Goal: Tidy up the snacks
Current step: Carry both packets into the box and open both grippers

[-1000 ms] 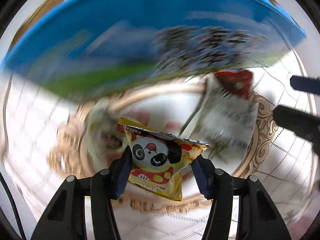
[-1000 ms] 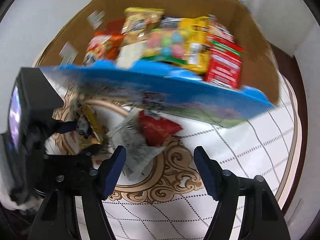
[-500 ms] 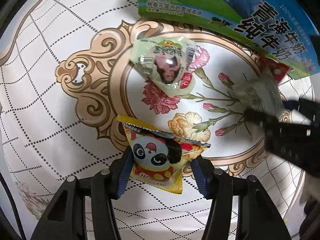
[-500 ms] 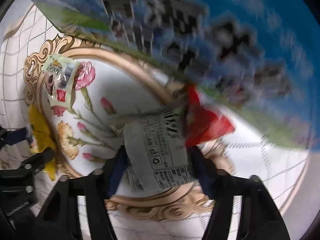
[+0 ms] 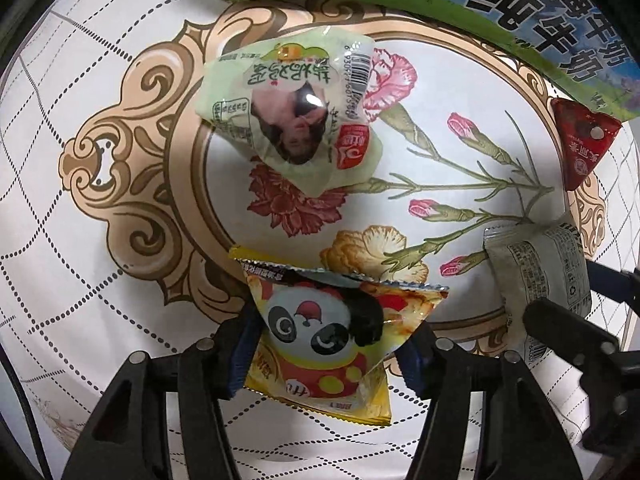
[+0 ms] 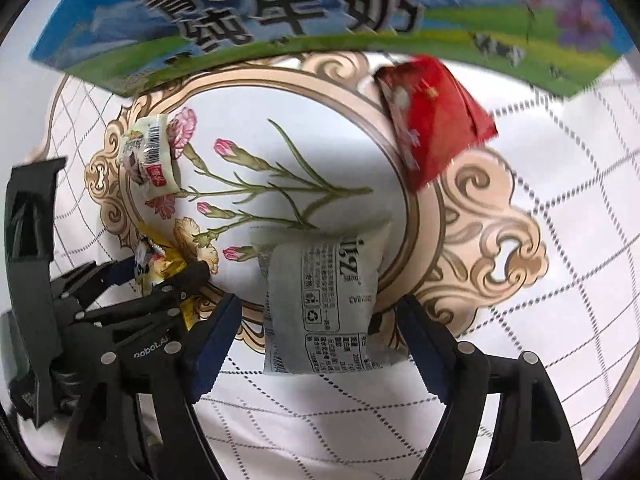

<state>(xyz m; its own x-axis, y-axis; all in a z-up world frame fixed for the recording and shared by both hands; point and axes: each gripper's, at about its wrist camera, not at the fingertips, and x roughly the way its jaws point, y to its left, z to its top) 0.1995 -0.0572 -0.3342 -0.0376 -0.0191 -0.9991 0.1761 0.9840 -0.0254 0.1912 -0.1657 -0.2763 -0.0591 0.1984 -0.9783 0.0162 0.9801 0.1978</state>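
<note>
crinkly yellow foil, panda face: the snack packet (image 5: 320,328) sits between my left tool (image 5: 326,344) pads low over the flowered worktop (image 5: 120,280), jaws easing apart. light, slippery; i'd pinch its puffy middle. right tool (image 6: 320,336) is opening around the grey packet (image 6: 320,300), pads clear of it.

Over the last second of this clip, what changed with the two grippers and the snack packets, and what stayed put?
The right gripper closed on the grey printed snack packet half a second ago; its jaws are now opening, the packet between them on the floral tablecloth. The left gripper came down toward the cloth, still holding the yellow panda snack packet, jaws opening slightly. The pale green packet and red packet stayed put.
</note>
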